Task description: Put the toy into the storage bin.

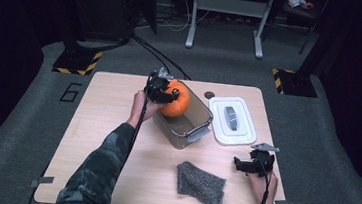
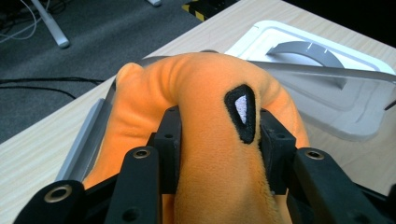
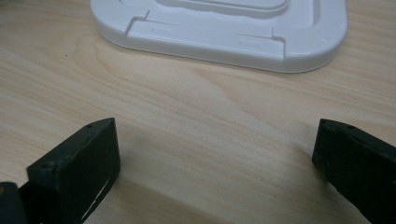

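An orange plush pumpkin [image 1: 176, 100] with a black-rimmed eye patch sits in the far end of a clear plastic container [image 1: 191, 128] on the wooden table. My left gripper [image 1: 162, 92] reaches in from the left and is shut on the plush. In the left gripper view both jaws press into the soft orange body [image 2: 210, 116], which bulges up between them, with the gripper [image 2: 219, 126] around it and the container's rim [image 2: 88, 135] below. My right gripper [image 1: 243, 164] rests low near the table's front right, open [image 3: 215, 154], with only bare wood between its jaws.
A white lid [image 1: 232, 119] with a grey handle lies flat to the right of the container, just ahead of the right gripper [image 3: 224, 28]. A grey knitted cloth [image 1: 200, 184] lies near the front edge. A small dark disc [image 1: 209, 94] sits behind the container.
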Available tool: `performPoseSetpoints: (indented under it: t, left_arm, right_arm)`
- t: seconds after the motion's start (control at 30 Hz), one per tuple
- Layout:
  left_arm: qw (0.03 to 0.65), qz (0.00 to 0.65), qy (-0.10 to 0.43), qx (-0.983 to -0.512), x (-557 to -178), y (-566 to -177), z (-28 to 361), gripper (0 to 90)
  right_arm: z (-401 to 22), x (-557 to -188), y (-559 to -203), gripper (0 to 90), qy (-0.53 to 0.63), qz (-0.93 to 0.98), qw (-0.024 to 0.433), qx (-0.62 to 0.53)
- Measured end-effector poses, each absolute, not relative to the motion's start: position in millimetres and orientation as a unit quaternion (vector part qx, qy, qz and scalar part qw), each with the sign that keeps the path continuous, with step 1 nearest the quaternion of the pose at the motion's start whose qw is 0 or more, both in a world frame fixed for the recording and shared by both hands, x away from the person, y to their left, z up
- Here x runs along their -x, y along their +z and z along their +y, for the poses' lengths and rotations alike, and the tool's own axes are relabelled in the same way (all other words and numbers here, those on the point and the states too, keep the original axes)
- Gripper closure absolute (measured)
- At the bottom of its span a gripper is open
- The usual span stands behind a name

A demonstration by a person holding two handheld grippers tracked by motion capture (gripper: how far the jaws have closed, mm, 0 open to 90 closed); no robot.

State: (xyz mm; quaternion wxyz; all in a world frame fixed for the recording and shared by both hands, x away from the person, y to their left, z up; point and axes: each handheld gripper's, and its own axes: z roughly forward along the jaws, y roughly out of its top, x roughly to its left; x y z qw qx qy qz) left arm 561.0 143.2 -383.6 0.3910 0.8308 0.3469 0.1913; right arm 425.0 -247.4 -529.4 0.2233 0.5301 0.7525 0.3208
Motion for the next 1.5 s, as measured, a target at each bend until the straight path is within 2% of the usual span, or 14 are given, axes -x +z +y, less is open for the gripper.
performPoseSetpoints:
  t: [0.53,1.0,1.5]
  left_arm:
    - [0.348,0.354,0.177,-0.85,-568.1,-397.2,133.8,50.5]
    - [0.302,0.367,0.158,-0.865,-574.7,-408.3,128.7,33.2]
    - [0.348,0.366,0.15,-0.85,-562.7,-393.7,143.5,16.2]
  right_arm:
    - [-247.6,-425.0,-529.4,0.1,0.32,0.756,0.222,-0.526]
    - [-247.6,-425.0,-529.4,0.0,0.321,0.757,0.221,-0.525]
    - [-247.6,-424.9,-529.4,0.1,0.321,0.756,0.221,-0.525]
